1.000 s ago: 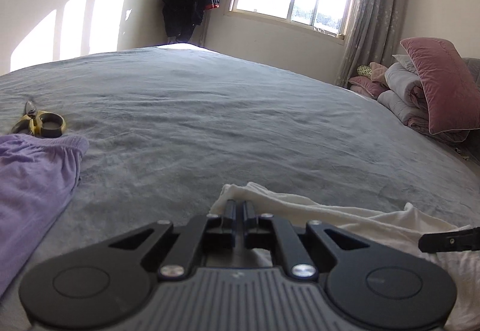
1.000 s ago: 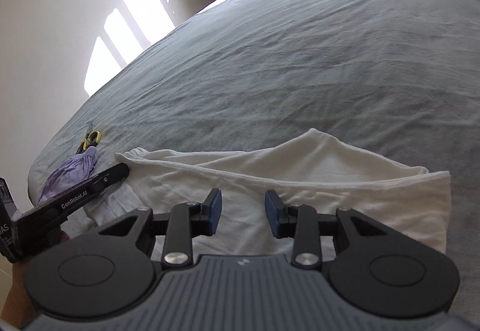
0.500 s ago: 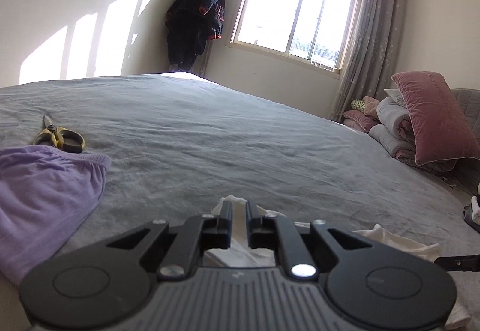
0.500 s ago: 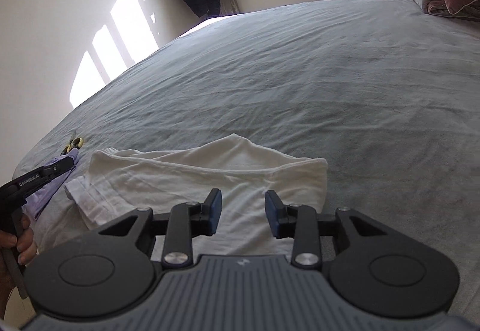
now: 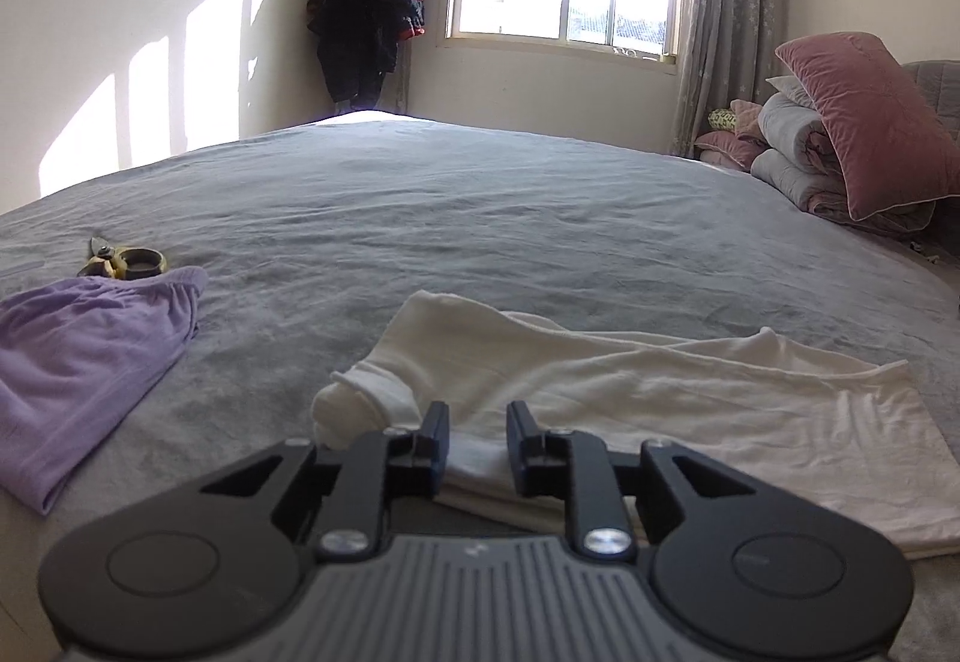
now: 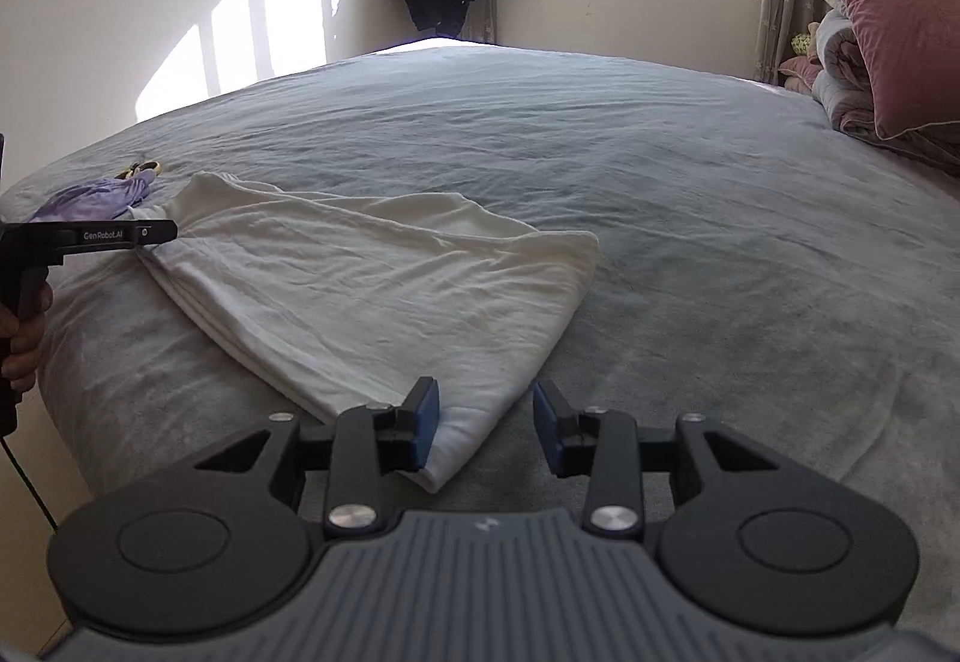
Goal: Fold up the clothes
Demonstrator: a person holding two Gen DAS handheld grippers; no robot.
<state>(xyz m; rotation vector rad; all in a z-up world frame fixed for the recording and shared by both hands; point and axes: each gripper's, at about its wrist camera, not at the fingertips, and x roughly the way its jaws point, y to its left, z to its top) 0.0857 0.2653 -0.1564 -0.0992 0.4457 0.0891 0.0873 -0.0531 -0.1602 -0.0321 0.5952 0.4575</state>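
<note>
Now the left tool [image 5: 477,431] has just been opening, releasing the shirt [image 5: 630,392]; right tool [image 6: 485,425] gapes empty: fold laid.

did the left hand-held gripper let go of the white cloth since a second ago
Yes. The left hand-held gripper has just been opening; its jaws now stand apart over the white garment, which lies flat on the grey bed.
</note>
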